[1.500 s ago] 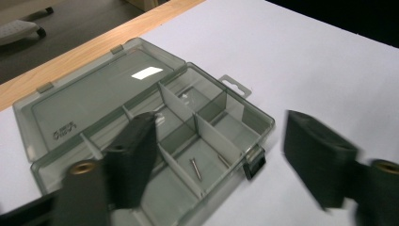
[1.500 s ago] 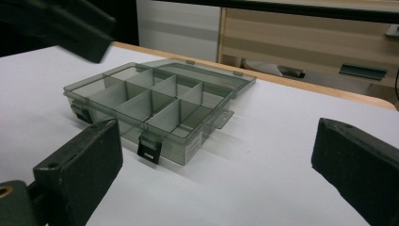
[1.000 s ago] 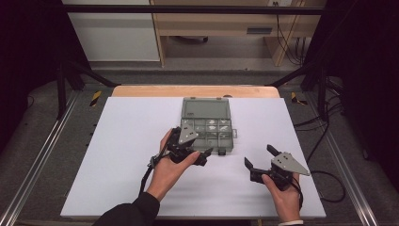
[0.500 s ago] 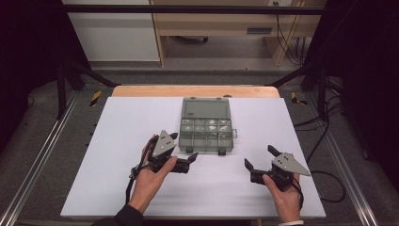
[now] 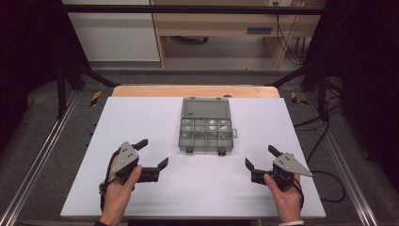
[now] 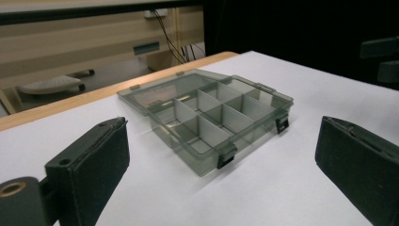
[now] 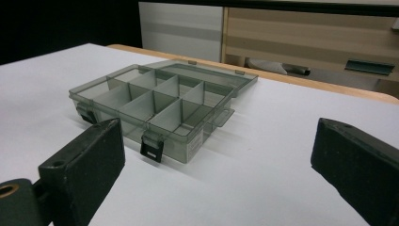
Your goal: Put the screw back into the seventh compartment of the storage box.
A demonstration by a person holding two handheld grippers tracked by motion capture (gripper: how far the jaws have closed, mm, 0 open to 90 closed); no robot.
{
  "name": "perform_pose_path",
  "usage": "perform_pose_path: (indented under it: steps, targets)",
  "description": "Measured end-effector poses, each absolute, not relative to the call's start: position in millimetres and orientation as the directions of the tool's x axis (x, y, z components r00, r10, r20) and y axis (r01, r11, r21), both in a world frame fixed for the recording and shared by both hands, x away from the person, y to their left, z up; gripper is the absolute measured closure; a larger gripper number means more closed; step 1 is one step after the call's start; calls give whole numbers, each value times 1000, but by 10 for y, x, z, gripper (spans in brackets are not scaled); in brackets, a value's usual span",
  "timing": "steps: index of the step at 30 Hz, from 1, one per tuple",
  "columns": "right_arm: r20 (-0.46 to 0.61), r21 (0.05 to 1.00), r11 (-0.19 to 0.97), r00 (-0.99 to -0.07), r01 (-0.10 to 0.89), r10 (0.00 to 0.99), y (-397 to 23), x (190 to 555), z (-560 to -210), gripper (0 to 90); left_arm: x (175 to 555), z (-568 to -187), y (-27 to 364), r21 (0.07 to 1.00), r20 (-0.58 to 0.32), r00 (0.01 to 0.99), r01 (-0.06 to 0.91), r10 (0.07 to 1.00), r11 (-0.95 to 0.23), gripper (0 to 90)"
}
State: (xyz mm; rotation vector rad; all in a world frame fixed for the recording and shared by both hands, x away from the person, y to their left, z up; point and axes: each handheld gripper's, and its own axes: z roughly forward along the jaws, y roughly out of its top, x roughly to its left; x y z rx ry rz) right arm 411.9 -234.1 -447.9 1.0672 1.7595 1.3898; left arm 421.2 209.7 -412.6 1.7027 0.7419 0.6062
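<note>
1. Since one second ago, the left gripper (image 5: 151,153) has pulled back from the box (image 5: 206,125) toward the person and out to 7 o'clock of it; before, it was right at the box's near edge; now it is well apart from the box.
2. Over that same time the right gripper (image 5: 261,157) has stayed near the same spot, at 5 o'clock of the box; the box has not moved.
3. The left gripper's jaws are spread wide with nothing between them; in the left gripper view the box (image 6: 207,113) sits past the two black jaws, in the gap between them.
4. The right gripper's jaws are spread wide too and hold nothing; in the right gripper view the box (image 7: 160,103) lies ahead, a bit toward 11 o'clock.
5. The box is see-through grey plastic; it rests flat on the white table (image 5: 141,117), near the middle, a bit toward the far side.
6. Its lid is open and lies flat behind it at 12 o'clock; inside are little walls that make many small rooms.
7. Two small black latches (image 6: 227,156) hang at its near edge.
8. Some small pale bits lie in the rooms; they are too tiny to tell what they are.
9. No words or labels can be read on the box or the grippers.
</note>
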Motion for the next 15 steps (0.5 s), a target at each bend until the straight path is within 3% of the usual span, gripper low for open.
perform_pose_path:
  steps: [15]
  targets:
    - [-11, 976, 110, -464, 189, 886, -2346, 4105, -4462, 36, 4160, -4138, 2657, 985, -6, 593, 143, 805, -98, 19]
